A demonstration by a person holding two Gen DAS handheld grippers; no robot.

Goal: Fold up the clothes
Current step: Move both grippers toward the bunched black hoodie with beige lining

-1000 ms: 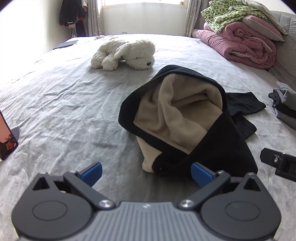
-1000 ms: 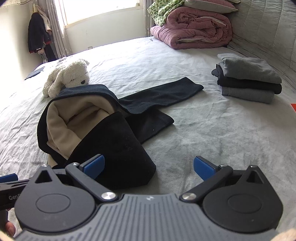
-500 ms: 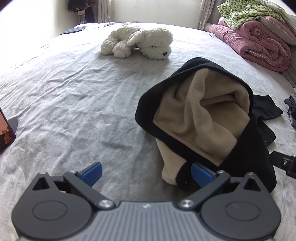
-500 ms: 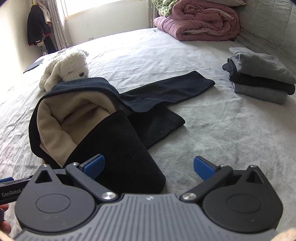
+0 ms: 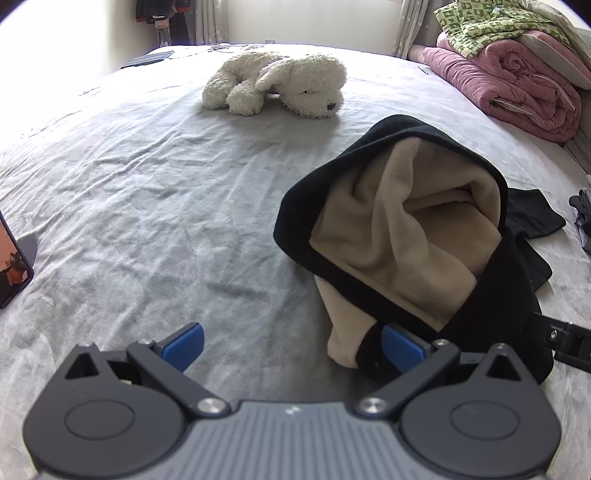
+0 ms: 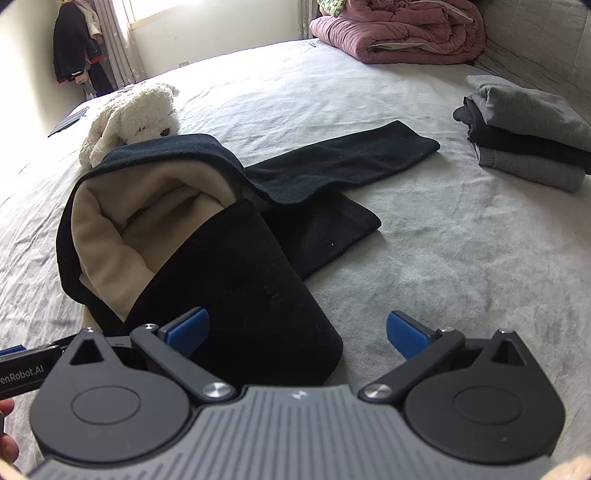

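Since a second ago I have brought both grippers in toward the garment; it now fills more of each view, and the plush dog [image 5: 280,85] sits lower and larger in the left wrist view; neither gripper has changed its spread. My left gripper [image 5: 291,345] stays spread wide with nothing between its blue pads, its right pad just at the near edge of the cloth; my right gripper [image 6: 295,332] is likewise spread and empty, its left pad over the black fabric.

The surface is a bed [image 5: 147,192] under a wrinkled grey sheet; a pink quilt [image 6: 399,29] is folded at the headboard end with a green patterned blanket [image 5: 491,26] on top; a stack of folded grey and dark clothes [image 6: 532,129] lies to the right, well apart from the garment; dark clothes hang beside the curtain.

The black fleece garment [image 6: 236,273] lies bunched mid-bed, its cream lining [image 5: 399,236] turned outward in a hollow; one leg or sleeve stretches flat toward the stack.
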